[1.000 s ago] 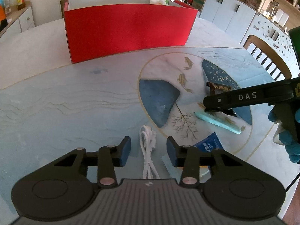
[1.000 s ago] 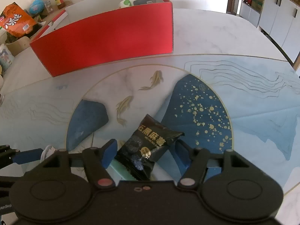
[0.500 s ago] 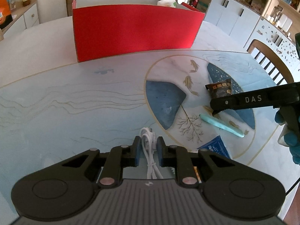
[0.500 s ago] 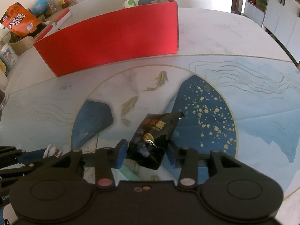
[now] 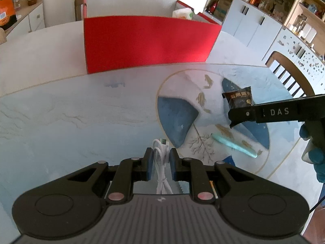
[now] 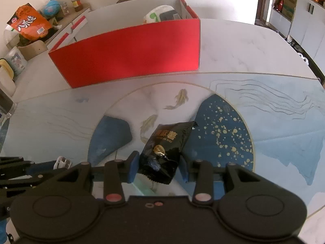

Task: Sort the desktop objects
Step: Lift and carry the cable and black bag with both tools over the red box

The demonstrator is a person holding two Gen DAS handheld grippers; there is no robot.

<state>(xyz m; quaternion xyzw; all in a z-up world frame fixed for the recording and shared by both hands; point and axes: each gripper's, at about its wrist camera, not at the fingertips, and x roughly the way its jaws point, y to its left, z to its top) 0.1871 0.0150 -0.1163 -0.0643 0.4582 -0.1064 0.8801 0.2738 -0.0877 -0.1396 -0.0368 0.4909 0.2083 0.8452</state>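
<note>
My left gripper [image 5: 160, 163] is shut on a coiled white USB cable [image 5: 161, 162] and holds it above the table. My right gripper [image 6: 159, 167] is shut on a black snack packet [image 6: 165, 148] with gold print, lifted off the table; it also shows in the left wrist view [image 5: 239, 100]. A red open box [image 5: 146, 42] stands at the back of the table, also in the right wrist view [image 6: 130, 59], with a white and green pack and a dark item in its right end [image 6: 162, 16].
A light-green stick [image 5: 233, 145] and a blue sachet [image 5: 228, 160] lie on the painted round table [image 5: 61, 111]. A wooden chair [image 5: 288, 77] stands at the right. Cabinets and shelves line the far right wall.
My left gripper closed on the white cable and lifted it. My right gripper closed on the black packet and raised it off the table. Both moved toward the red box.
</note>
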